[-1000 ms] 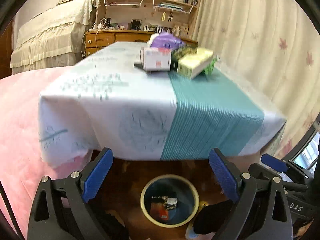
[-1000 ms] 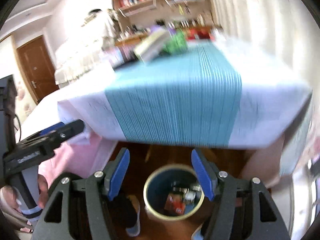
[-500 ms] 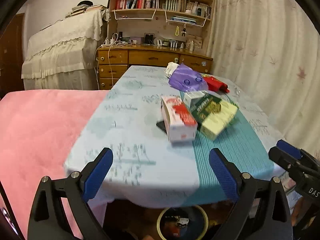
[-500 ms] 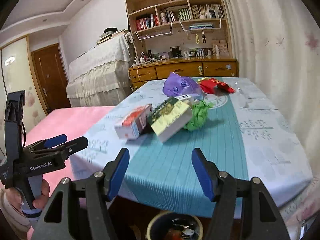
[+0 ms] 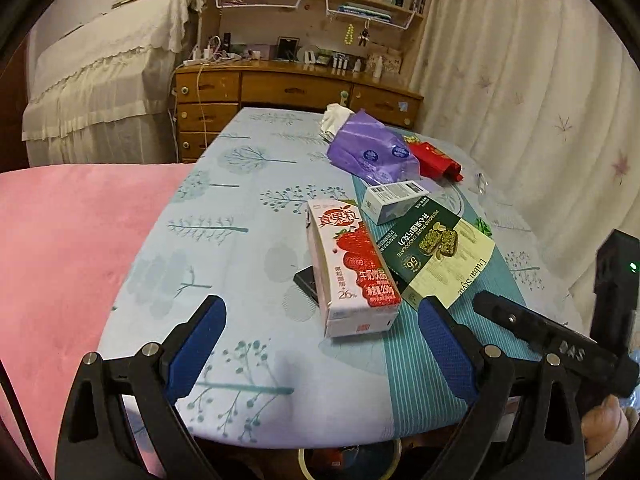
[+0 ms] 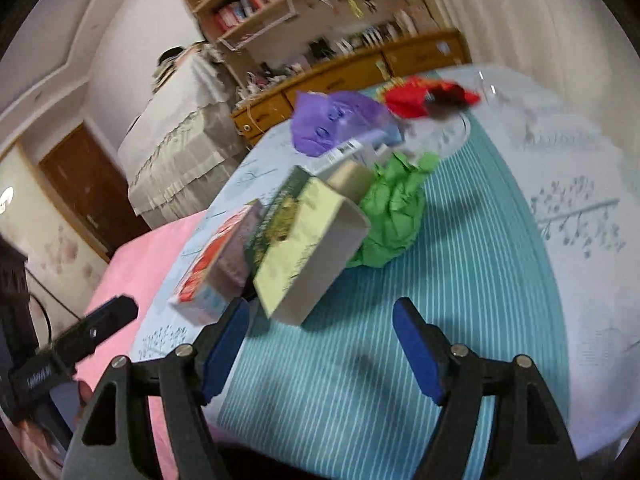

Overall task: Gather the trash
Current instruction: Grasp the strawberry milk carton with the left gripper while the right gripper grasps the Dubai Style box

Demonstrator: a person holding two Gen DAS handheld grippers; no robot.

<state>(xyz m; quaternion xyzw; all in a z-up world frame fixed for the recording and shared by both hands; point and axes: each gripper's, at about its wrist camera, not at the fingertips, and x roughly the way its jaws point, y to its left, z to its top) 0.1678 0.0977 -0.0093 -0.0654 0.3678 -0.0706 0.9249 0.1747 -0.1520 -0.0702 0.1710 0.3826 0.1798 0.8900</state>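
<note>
Trash lies on the clothed table [image 5: 248, 264]: a strawberry milk carton [image 5: 352, 276], a green chocolate box [image 5: 436, 252], a small white box [image 5: 394, 200], a purple bag [image 5: 372, 152] and a red wrapper [image 5: 434, 160]. My left gripper [image 5: 320, 344] is open and empty, just short of the milk carton. My right gripper [image 6: 320, 344] is open and empty, near the chocolate box [image 6: 308, 240], with the carton [image 6: 216, 264] to its left and crumpled green paper [image 6: 394, 216] beyond. The purple bag [image 6: 336, 120] and red wrapper [image 6: 424, 98] lie farther back.
A bin rim [image 5: 348, 460] shows under the table's near edge. A pink bed [image 5: 68, 248] lies left of the table. A wooden dresser [image 5: 288, 92] and bookshelves stand behind, curtains [image 5: 520, 100] on the right. The other gripper shows at each view's edge.
Both grippers have risen from above the bin under the table to table height and moved in toward the trash. Both stay open and empty.
</note>
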